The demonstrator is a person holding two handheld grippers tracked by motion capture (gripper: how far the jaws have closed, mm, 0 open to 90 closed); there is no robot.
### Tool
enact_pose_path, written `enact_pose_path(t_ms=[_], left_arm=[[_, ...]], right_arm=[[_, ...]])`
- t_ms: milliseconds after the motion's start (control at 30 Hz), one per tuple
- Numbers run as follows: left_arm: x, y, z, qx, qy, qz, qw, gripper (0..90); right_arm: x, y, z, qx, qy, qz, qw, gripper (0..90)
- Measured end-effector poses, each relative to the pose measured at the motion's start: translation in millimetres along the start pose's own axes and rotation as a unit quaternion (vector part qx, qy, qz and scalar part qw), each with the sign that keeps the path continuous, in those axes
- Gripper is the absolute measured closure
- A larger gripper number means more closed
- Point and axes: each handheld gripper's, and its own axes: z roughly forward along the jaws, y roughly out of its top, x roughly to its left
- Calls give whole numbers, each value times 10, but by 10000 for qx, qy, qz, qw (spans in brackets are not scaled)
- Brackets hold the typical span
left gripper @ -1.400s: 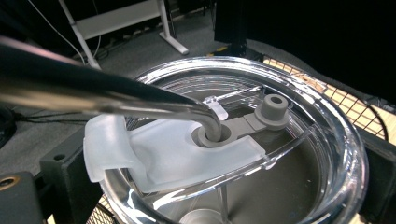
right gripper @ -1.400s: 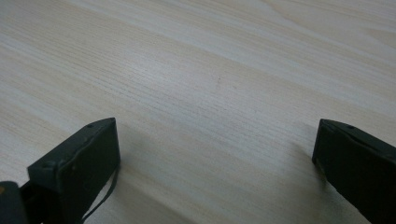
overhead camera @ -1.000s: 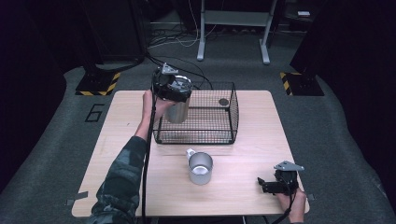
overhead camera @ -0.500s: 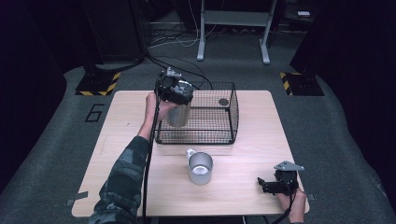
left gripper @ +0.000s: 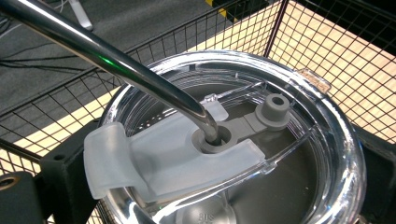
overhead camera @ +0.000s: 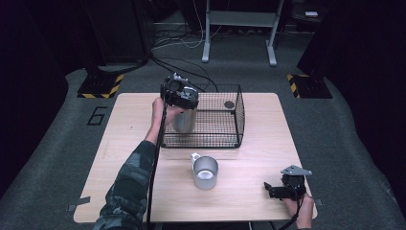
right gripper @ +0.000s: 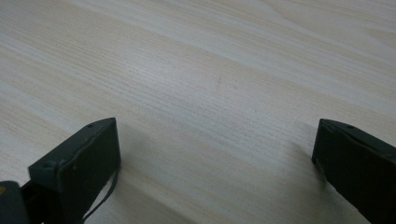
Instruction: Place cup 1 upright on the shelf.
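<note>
A steel tumbler (overhead camera: 186, 120) with a clear lid (left gripper: 261, 154) and a bent metal straw (left gripper: 116, 60) hangs upright in the left end of the black wire basket (overhead camera: 238, 112). My left gripper (overhead camera: 181, 96) is shut on the tumbler's top, with one finger (left gripper: 60, 186) pressed against the rim. Whether the tumbler touches the basket floor I cannot tell. My right gripper (overhead camera: 267, 188) rests at the table's front right corner. It stands open (right gripper: 215, 163) over bare wood, with nothing between its fingers (right gripper: 79, 163).
A steel mug (overhead camera: 206, 171) with its handle to the back left stands in front of the basket, mid table. A small dark round thing (overhead camera: 229, 104) lies in the basket's back right. The basket's mesh walls (left gripper: 303, 42) close around the tumbler.
My left gripper has carried the tumbler a little to the right and down into the basket. The right gripper has stayed where it was.
</note>
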Motion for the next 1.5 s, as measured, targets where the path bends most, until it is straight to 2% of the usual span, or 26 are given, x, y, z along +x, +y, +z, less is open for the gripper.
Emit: enact_pose_path(t_ms=[100, 267, 400, 467, 733, 900, 1033, 1133, 1167, 1300, 1333, 1500], left_arm=[[10, -9, 30, 72, 14, -18, 10000, 39], [32, -40, 112, 35, 80, -214, 9997, 39], [18, -53, 163, 54, 164, -234, 9996, 39], [17, -77, 188, 100, 185, -177, 9996, 39], [43, -172, 281, 105, 185, -313, 9993, 39], [51, -207, 273, 15, 168, -417, 9990, 38], [38, -276, 228, 45, 145, -324, 9994, 37], [45, -296, 210, 52, 118, -311, 9994, 36], [44, -302, 208, 13, 116, -362, 9993, 36], [41, -306, 192, 56, 134, -298, 9995, 35], [28, -309, 199, -7, 164, -349, 9993, 33], [18, -298, 139, -76, 177, -311, 9993, 1]], right_arm=[[0, 0, 0, -1, -1, -2, 10000, 4], [2, 0, -1, -3, -4, -3, 10000, 4], [2, -1, -1, -4, -5, -5, 10000, 5], [-2, 0, -2, 1, -5, -32, 10000, 5], [0, 0, -3, 4, -1, -27, 10000, 6], [0, 0, -3, 4, -2, -26, 10000, 6], [1, 0, -3, 4, -4, -24, 10000, 6], [0, 0, -3, 3, -3, -32, 10000, 6], [0, 0, -3, 3, -3, -32, 10000, 6], [0, 0, -3, 5, -3, -28, 10000, 6], [0, 0, -3, 4, -2, -29, 10000, 6], [0, 0, -3, 5, -4, -25, 10000, 6]])
